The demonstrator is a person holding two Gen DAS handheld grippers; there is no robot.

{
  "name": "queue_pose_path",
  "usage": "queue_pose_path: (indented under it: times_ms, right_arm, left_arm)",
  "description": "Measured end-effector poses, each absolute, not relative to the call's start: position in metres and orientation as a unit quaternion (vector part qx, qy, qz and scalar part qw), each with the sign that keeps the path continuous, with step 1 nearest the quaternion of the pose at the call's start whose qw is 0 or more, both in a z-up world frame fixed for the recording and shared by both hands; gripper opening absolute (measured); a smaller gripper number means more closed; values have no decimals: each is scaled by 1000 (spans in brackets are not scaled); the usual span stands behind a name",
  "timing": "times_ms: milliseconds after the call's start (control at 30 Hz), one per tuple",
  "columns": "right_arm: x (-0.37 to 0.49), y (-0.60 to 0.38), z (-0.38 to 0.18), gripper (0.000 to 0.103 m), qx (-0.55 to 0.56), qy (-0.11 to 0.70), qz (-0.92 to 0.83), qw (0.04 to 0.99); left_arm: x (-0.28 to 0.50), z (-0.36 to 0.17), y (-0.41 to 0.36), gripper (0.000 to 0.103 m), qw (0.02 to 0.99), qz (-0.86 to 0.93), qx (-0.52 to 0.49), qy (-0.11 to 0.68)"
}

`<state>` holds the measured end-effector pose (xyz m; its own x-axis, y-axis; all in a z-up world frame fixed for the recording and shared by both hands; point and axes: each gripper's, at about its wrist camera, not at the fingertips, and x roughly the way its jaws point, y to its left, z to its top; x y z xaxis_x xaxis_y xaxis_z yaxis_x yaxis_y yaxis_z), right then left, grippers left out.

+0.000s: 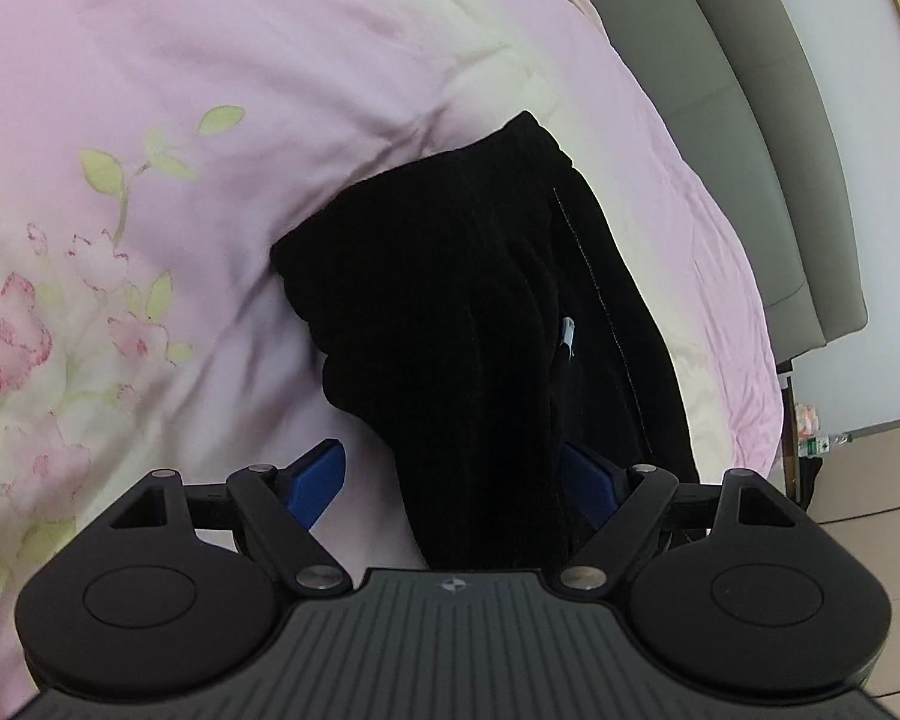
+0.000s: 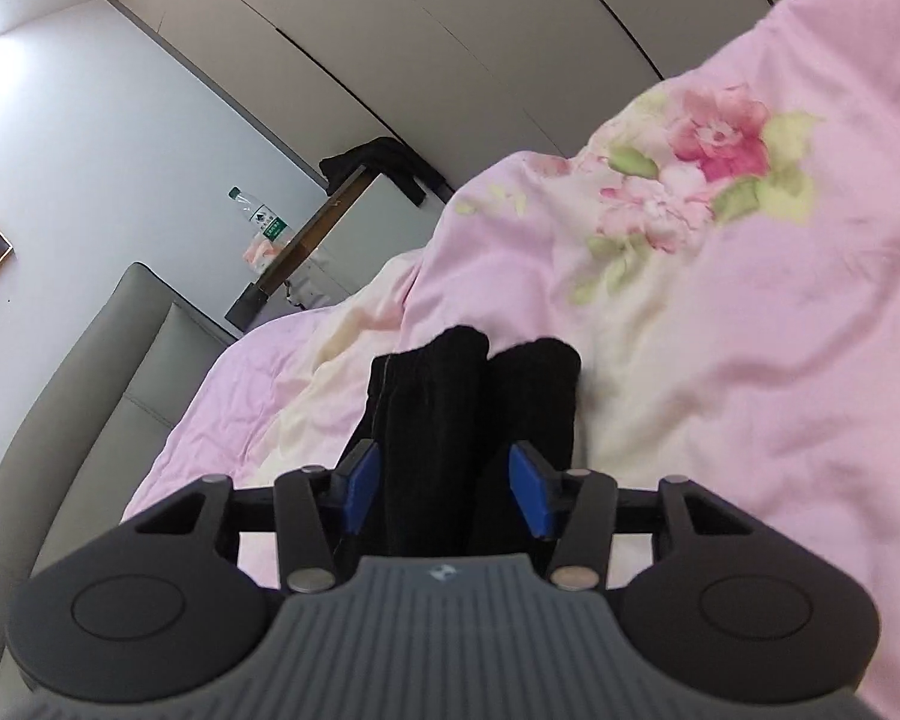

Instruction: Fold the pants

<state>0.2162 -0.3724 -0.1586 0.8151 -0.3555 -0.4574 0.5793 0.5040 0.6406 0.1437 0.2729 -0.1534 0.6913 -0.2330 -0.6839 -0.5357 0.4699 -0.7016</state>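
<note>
The black pants (image 1: 480, 312) lie bunched on a pink floral duvet (image 1: 210, 120). In the left wrist view the cloth runs down between the two blue pads of my left gripper (image 1: 456, 480), whose jaws stand wide apart around it. A thin stitched seam and a small white tag show on the cloth. In the right wrist view the two black leg ends (image 2: 474, 396) lie side by side between the blue pads of my right gripper (image 2: 447, 486), whose jaws are also apart, with the cloth filling the gap.
A grey padded headboard (image 1: 750, 150) stands past the duvet edge. A bedside table (image 2: 306, 246) holds a water bottle (image 2: 261, 219) and dark clothing (image 2: 384, 165). A wardrobe wall (image 2: 450, 30) is behind. Floor tiles (image 1: 870, 516) show beside the bed.
</note>
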Motion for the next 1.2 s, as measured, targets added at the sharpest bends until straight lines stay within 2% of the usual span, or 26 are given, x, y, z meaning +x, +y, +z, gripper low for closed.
queue_pose_path:
  times_ms: [233, 300, 333, 433, 500, 600, 633, 667, 733, 833, 1033, 1133, 1167, 1200]
  right_arm:
    - [279, -419, -181, 44, 424, 213, -246, 845]
    - [289, -424, -185, 12, 429, 225, -223, 846]
    - [291, -427, -182, 3, 427, 223, -210, 851]
    - [275, -417, -148, 2, 375, 143, -174, 899]
    - [261, -414, -136, 2, 369, 118, -168, 906]
    - [258, -428, -156, 4, 386, 170, -207, 883]
    - [264, -435, -170, 14, 383, 213, -226, 870]
    - [268, -442, -184, 8, 390, 251, -234, 854]
    - [257, -449, -190, 9, 419, 230, -234, 847]
    - [229, -422, -173, 41, 406, 174, -268, 857]
    - [191, -353, -167, 42, 428, 161, -222, 861]
    - [190, -336, -181, 43, 442, 206, -209, 847]
    - [190, -335, -183, 43, 450, 209, -201, 844]
    - [192, -334, -183, 43, 448, 211, -196, 846]
  left_arm:
    - [168, -154, 267, 94, 770, 91, -501, 384]
    - [173, -160, 266, 94, 764, 93, -510, 384]
    - [173, -163, 263, 94, 761, 96, -514, 384]
    - [175, -169, 264, 94, 753, 103, -524, 385]
    - [175, -172, 264, 94, 754, 102, -524, 383]
    - [176, -174, 265, 94, 753, 100, -527, 381]
    - [176, -176, 265, 94, 752, 100, -529, 381]
    - [176, -177, 265, 94, 750, 99, -532, 381]
    - [174, -179, 270, 94, 747, 97, -538, 379]
    - [168, -180, 278, 94, 737, 95, -558, 368]
    - [166, -196, 282, 94, 710, 100, -602, 352]
    - [167, -206, 282, 98, 696, 103, -631, 325]
    - [165, -211, 282, 96, 689, 105, -645, 313]
    - [162, -213, 282, 86, 690, 101, -656, 289]
